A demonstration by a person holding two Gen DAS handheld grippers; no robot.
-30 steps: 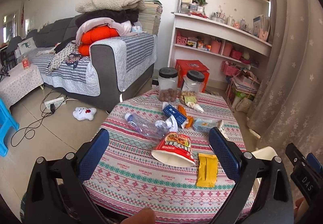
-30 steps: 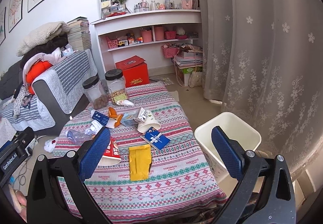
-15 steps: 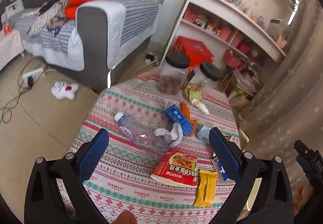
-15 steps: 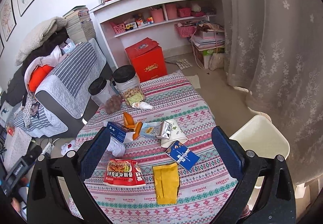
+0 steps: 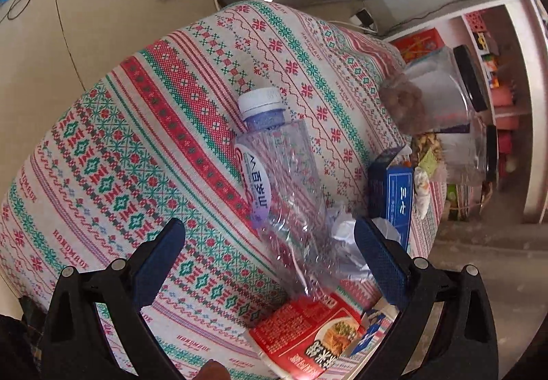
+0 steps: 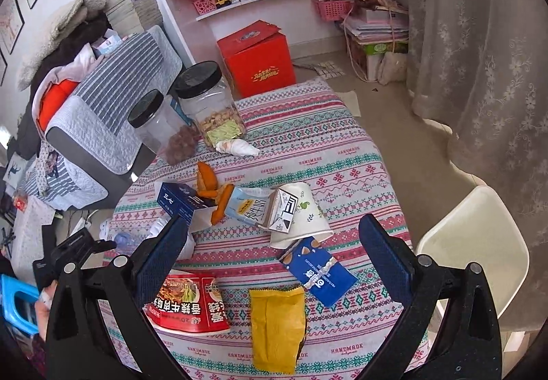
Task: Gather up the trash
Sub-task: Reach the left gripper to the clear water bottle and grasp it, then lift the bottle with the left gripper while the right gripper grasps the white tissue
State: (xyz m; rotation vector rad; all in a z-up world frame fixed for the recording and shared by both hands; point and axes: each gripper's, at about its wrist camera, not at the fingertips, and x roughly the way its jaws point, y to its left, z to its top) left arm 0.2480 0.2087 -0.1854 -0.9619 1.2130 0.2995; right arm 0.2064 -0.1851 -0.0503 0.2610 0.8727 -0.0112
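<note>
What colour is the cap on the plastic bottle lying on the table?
White. The bottle cap shows best in the left wrist view.

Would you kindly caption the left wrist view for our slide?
Open left claw above a clear plastic bottle lying on the patterned tablecloth.

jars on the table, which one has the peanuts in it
The taller jar, nearer the red box, holds pale peanuts and a green packet. The shorter jar beside it, nearer the sofa, holds dark brown pieces instead.
</note>
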